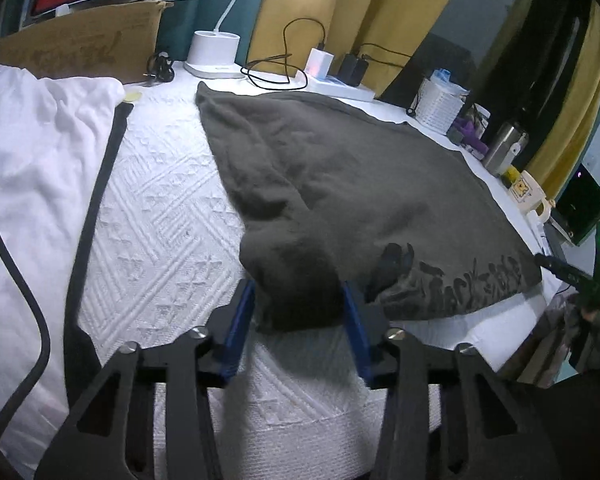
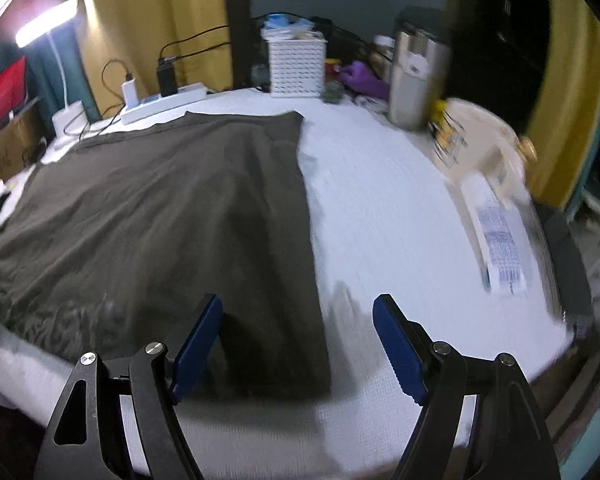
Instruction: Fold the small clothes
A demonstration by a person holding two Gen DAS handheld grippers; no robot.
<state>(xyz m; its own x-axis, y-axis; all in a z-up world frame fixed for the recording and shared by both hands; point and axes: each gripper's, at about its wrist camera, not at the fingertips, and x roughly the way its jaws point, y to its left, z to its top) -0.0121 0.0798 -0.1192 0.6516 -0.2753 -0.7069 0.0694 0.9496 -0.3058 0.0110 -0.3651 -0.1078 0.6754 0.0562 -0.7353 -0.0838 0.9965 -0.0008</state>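
Two grippers over one grey shirt (image 1: 340,184), and we are early in the fold. Nearest, the left gripper (image 1: 300,304) has a bunched corner of the shirt between its blue pads (image 1: 242,320); the cloth fills the gap and both pads look to be pressing on it, so I call that a grasp on the shirt's near corner. Over on the right gripper (image 2: 298,344), the jaws stand wide apart and hold nothing, hovering above the shirt's near right edge, one pad over cloth, the other over bare white cover (image 2: 380,208). The shirt lies spread flat on that cover, its printed lettering along the near hem, its left side already rumpled into a ridge that runs away from the left pads. My read: the step in hand is picking up the near edge for the first fold. Next, the right gripper likely needs to drop onto its corner and close, so both corners lift together and the fold stays square; one corner alone would drag it skewed. Off to the left lies a white garment (image 1: 40,152). Farther back, a lamp base (image 1: 214,50), a power strip (image 2: 164,102), a white basket (image 2: 296,66) and a steel tumbler (image 2: 416,80) line the far edge.
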